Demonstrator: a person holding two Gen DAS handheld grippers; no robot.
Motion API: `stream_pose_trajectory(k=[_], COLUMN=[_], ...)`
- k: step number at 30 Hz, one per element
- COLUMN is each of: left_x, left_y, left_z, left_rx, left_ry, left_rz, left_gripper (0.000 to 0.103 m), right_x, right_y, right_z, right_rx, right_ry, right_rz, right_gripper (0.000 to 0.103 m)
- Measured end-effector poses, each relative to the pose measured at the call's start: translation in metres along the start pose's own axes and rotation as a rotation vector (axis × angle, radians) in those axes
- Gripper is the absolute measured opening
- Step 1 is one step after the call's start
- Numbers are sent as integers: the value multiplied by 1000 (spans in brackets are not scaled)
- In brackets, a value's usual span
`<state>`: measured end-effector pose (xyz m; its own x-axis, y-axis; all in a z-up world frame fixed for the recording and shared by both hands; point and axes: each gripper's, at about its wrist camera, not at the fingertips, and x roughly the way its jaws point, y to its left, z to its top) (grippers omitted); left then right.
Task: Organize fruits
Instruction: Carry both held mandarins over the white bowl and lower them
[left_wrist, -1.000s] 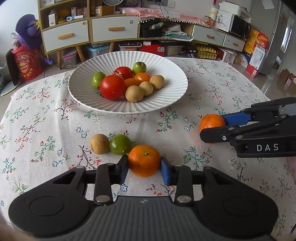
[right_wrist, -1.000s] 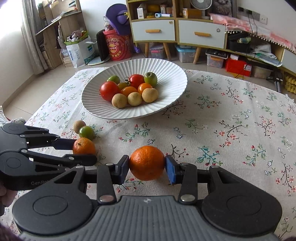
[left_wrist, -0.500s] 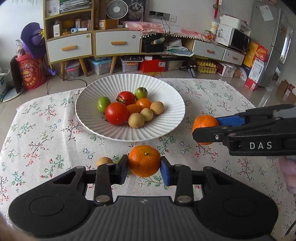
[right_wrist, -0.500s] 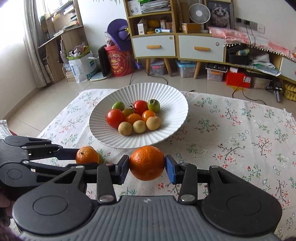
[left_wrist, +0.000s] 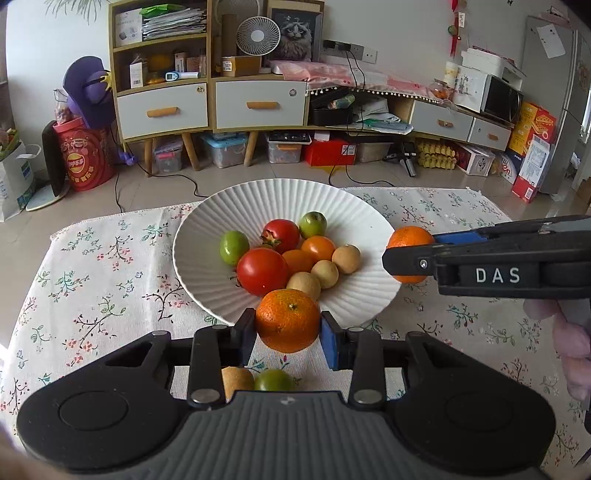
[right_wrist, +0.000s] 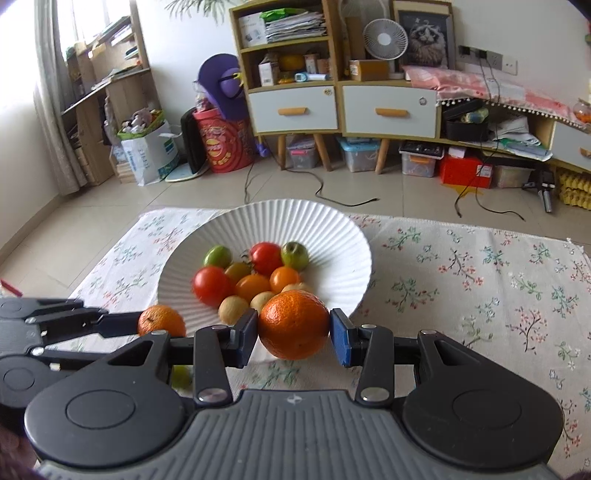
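Observation:
My left gripper (left_wrist: 288, 332) is shut on an orange mandarin (left_wrist: 288, 319) and holds it above the table at the near rim of the white ribbed plate (left_wrist: 332, 206). My right gripper (right_wrist: 293, 338) is shut on a second mandarin (right_wrist: 293, 323), also raised, at the plate's right rim; it shows in the left wrist view (left_wrist: 408, 242). The plate holds several fruits: tomatoes (left_wrist: 262, 271), green fruits (left_wrist: 233, 246), small oranges and tan round fruits (left_wrist: 346, 258). A tan fruit (left_wrist: 238, 380) and a green fruit (left_wrist: 275, 380) lie on the cloth below my left gripper.
The table wears a white floral cloth (left_wrist: 92, 280). Its far edge lies just behind the plate. Beyond stand cabinets with drawers (left_wrist: 258, 105), a red bin (left_wrist: 83, 158), storage boxes and cables on the tiled floor.
Both grippers have risen off the cloth with their mandarins and moved forward to the plate's rim. The tan and green fruits stayed on the cloth and now lie beneath my left gripper.

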<state>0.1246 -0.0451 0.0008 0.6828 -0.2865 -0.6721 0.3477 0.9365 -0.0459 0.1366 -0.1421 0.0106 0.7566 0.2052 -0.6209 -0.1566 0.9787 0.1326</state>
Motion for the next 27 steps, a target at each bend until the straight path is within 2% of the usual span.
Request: stream_pose_trajectory(k=[12, 22, 27], left_x=[20, 31, 35], left_y=[0, 0, 1], left_z=[8, 10, 11], left_rx=[-28, -40, -48], left_ry=[19, 12, 9], left_rz=[48, 58, 66], left_gripper=[29, 29, 29], right_x=[26, 38, 38], right_y=[-13, -13, -8], right_z=[10, 15, 14], right_rx=[86, 84, 36], right_ry=[1, -1, -11], right_rz=[-50, -48, -59], right_gripper=[39, 39, 39])
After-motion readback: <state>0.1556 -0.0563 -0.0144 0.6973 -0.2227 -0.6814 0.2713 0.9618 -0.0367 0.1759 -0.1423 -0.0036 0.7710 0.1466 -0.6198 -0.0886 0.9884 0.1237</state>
